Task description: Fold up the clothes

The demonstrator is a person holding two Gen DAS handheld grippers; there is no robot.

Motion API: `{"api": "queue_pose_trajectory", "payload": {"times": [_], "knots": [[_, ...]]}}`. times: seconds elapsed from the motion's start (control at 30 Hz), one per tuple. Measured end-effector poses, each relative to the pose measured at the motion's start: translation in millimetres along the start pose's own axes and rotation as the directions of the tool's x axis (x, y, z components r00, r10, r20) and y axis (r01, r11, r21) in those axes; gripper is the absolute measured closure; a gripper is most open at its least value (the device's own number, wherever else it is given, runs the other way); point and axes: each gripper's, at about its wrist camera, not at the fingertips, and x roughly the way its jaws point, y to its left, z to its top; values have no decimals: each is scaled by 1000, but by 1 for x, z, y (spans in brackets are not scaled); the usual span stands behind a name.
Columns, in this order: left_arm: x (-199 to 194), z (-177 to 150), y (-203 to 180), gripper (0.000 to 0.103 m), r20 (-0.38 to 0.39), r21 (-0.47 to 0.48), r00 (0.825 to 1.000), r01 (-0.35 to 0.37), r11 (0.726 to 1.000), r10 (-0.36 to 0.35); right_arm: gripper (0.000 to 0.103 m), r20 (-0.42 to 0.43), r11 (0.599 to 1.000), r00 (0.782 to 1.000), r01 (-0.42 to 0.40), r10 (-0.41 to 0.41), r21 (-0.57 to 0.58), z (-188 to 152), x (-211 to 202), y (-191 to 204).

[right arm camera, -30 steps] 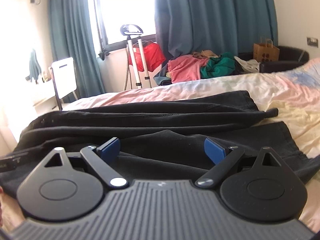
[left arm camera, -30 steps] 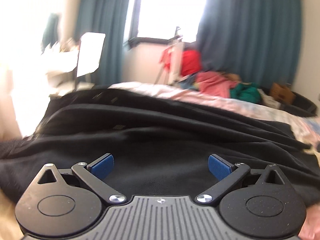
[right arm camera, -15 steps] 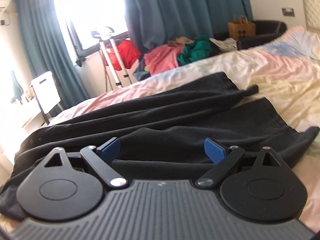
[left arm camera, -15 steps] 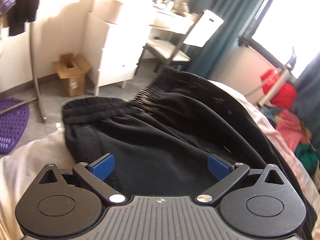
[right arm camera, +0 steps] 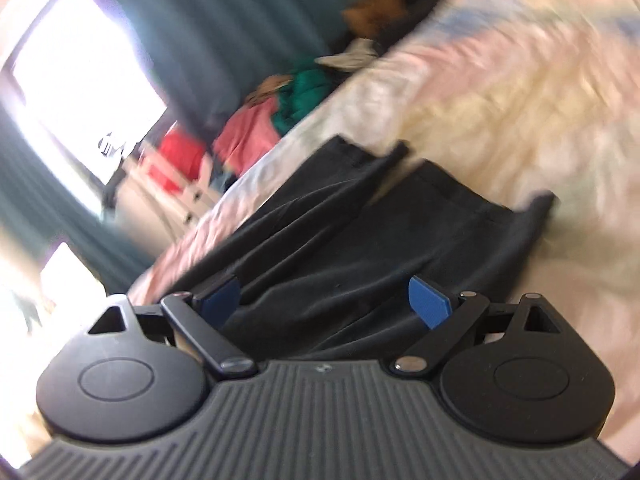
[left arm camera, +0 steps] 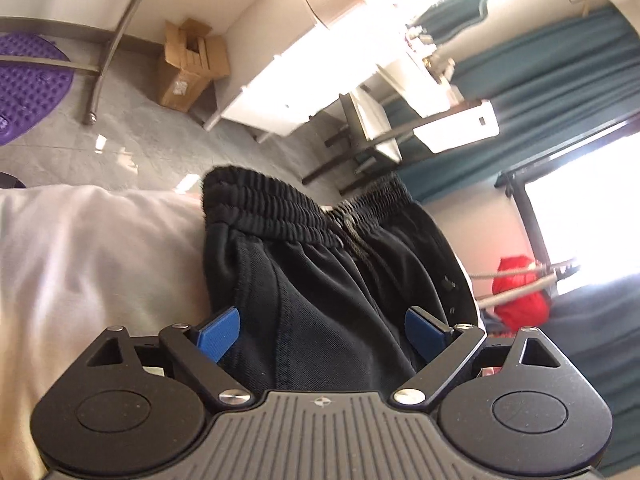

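Left gripper (left arm camera: 322, 330): jaws wide, just been closing slightly; black trousers (left arm camera: 320, 280) lie between pads, not pinched. Waistband (left arm camera: 280, 212) far end, at bed (left arm camera: 88, 260) edge. Right gripper (right arm camera: 326, 300): view blurred, jaws wide, over trouser legs (right arm camera: 360, 232); hems far right.

Two matching sets of handheld tongs, left tongs (left arm camera: 322, 334) and right tongs (right arm camera: 326, 302). Dark grey ribbed housing across the base of each, stamped at its top edge with a small round crosshair mark. Flanked by two black round discs, each with a raised inner circle and a triangular cut-out above. Black angled link arms pinned with silver screws (left arm camera: 405, 396). Tipped with bright blue ridged pads (left arm camera: 219, 334). Same blue pads (right arm camera: 430, 302) on the right set, blurred.
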Motion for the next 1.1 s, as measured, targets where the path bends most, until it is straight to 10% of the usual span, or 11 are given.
{"api": "queue_pose_trajectory", "payload": {"times": [0.17,0.4,0.63,0.73,0.9,1.1], "knots": [[-3,2,-1,8,54,50,992,-118,992,116,10,-25,967,996,86,-82,240,6,7,-47],[46,-4,6,9,-223,-10,975,17,1000,-19,14,-72,890,992,123,-102,439,2,31,-90],[45,-3,15,9,-191,-138,954,207,968,-231,28,-149,860,975,215,-164,462,5,78,-110],[47,-2,25,9,-177,-228,932,274,934,-316,71,-97,889,985,171,-144,425,10,84,-101],[48,-5,24,31,-234,-154,960,120,981,-154,78,-42,933,987,160,-155,321,19,84,-87],[48,-3,32,34,-220,-176,963,117,977,-155,90,-97,905,978,207,-183,371,16,92,-102]]}}
